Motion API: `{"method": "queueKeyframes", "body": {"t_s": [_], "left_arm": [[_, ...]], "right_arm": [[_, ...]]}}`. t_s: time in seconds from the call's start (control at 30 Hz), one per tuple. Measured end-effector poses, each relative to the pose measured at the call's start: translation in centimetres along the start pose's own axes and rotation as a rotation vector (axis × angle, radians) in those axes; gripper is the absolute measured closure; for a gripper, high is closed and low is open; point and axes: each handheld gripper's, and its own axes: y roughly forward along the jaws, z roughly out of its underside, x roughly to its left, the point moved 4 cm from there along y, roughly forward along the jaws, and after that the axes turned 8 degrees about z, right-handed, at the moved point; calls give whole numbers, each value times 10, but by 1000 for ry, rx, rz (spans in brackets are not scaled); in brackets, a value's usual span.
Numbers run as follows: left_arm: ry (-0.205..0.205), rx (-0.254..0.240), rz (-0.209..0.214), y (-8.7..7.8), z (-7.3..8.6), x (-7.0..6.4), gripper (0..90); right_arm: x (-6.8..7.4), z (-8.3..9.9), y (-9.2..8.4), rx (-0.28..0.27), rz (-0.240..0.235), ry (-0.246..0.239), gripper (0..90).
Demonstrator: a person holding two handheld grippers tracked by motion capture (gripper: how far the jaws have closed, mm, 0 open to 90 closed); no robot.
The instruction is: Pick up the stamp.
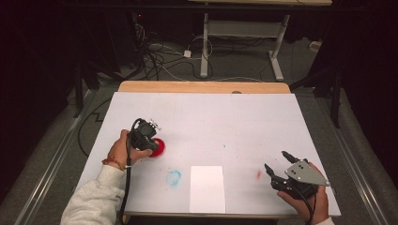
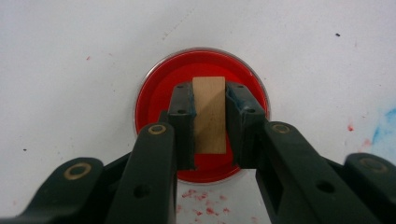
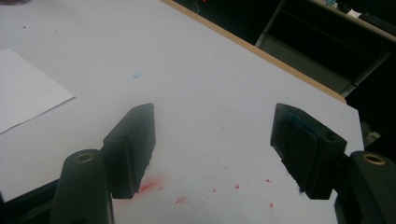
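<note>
Left gripper (image 2: 209,116), jaws closed on a small wooden block (image 2: 209,114), poised directly over a round red paint dish (image 2: 156,100) on the white-covered counter (image 1: 234,122). Right gripper (image 3: 215,140), jaws spread wide and holding nothing, above red smears (image 3: 148,185) near the counter's near right corner. A white paper sheet (image 1: 207,188) lies between both hands.

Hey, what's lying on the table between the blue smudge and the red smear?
A blank white sheet of paper lies between the blue smudge and the red smear, flat near the table's front edge, as the high view shows.
</note>
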Motion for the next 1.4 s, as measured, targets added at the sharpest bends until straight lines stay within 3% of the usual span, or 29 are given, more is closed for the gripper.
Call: {"method": "queueKeyframes", "body": {"t_s": [0.37, 0.53, 0.77, 0.9, 0.97, 1.03, 1.23, 1.3, 1.4], "left_arm": [[22, 1, -33, -3, 0, -1, 738], [32, -42, -39, -20, 0, -3, 737], [61, -102, -48, -56, 2, -8, 737], [73, -129, -58, -66, 1, -11, 737], [82, -118, -47, -62, 0, -12, 737], [97, -76, -21, -52, 1, -11, 738], [59, -22, 8, -18, 2, -2, 738], [64, -3, 23, -11, 2, -2, 738], [61, 13, 14, -7, 1, -1, 737]], "right_arm": [[0, 0, 0, 1, 6, 2, 318], [-1, 0, 0, -2, 7, 3, 318], [-1, 0, 0, -1, 7, 0, 317], [0, 0, 0, 2, 6, -4, 317], [1, 0, 1, 7, 5, -6, 318], [2, 0, 1, 10, 5, -17, 317], [2, 1, 2, 13, 5, -26, 312], [2, 1, 2, 13, 6, -26, 311], [1, 1, 1, 13, 8, -23, 311]]}}
